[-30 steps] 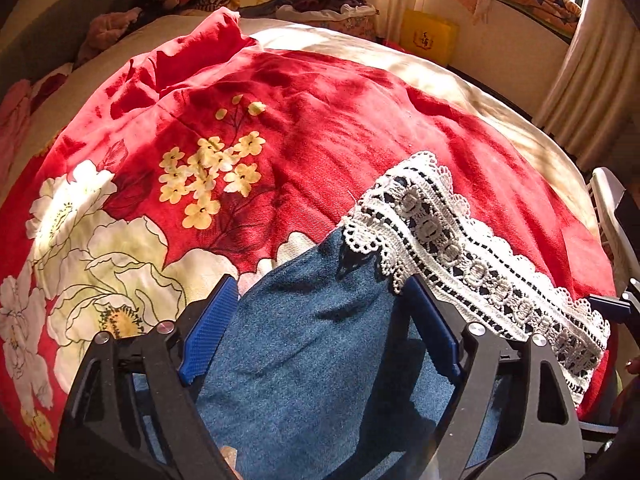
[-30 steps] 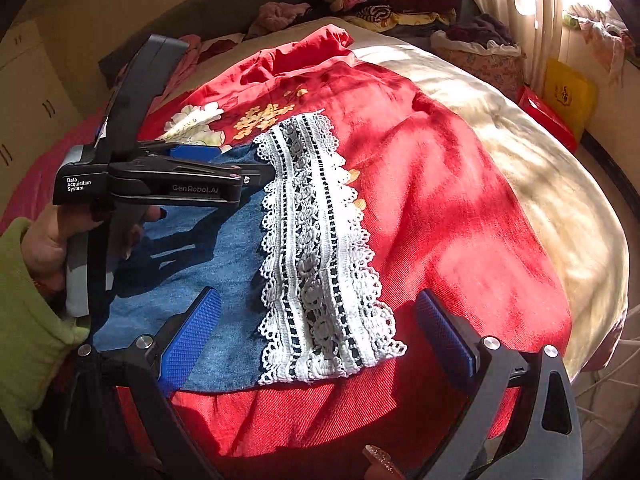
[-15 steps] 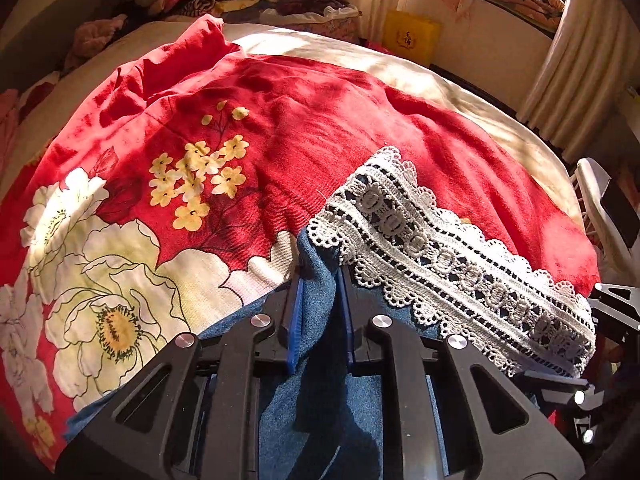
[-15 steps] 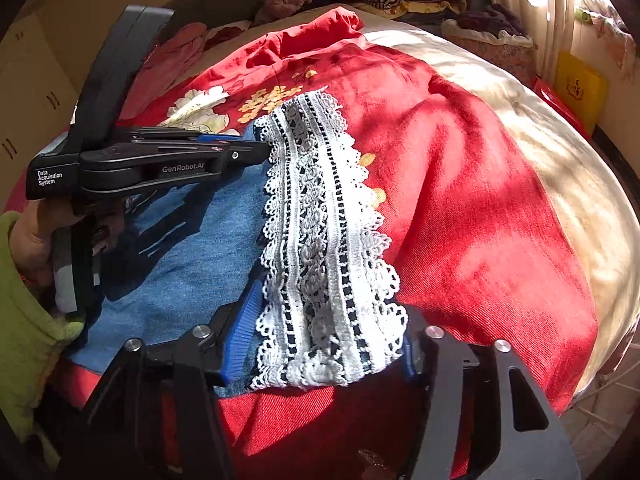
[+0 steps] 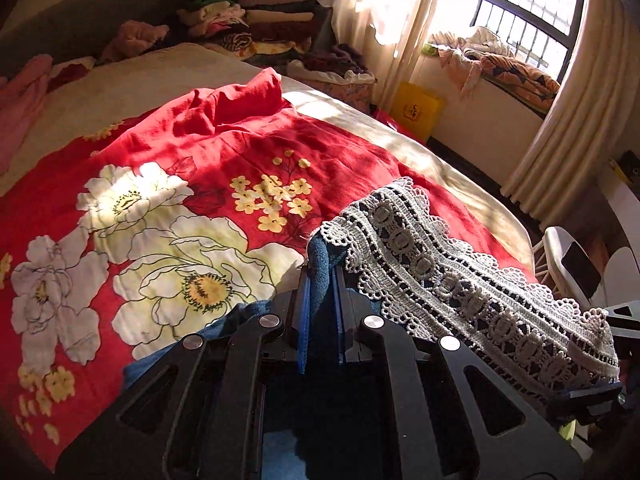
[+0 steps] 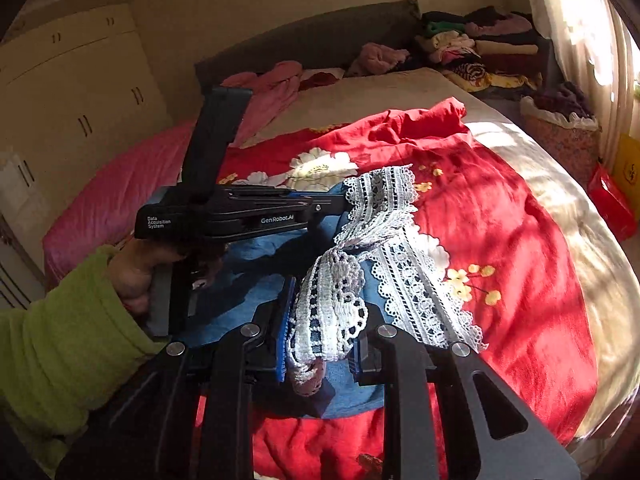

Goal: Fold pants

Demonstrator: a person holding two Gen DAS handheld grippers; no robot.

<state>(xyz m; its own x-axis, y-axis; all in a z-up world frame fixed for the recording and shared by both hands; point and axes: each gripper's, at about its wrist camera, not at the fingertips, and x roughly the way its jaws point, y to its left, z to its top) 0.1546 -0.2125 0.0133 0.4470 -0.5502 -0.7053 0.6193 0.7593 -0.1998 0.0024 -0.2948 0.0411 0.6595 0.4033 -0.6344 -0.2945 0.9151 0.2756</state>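
On the red floral bedspread [image 5: 168,184], both grippers, left gripper [image 5: 320,280] and right gripper [image 6: 320,332], have just clamped the blue denim pants [image 5: 322,264] at the lace-trimmed hem [image 6: 332,320] and lifted it, starting the fold

"GenRobot.AI", "Data Acquisition System" on left claw [image 6: 340,204].

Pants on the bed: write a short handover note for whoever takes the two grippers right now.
Left gripper: shut on the denim of the pants beside the lace hem; jaws just closed.
Right gripper: shut on the bunched lace hem, jaws just closing.
Hem end is raised off the red floral bedspread; the rest lies on it.
Done: both corners gripped. Left: probably carry the hem over to fold, then smooth.
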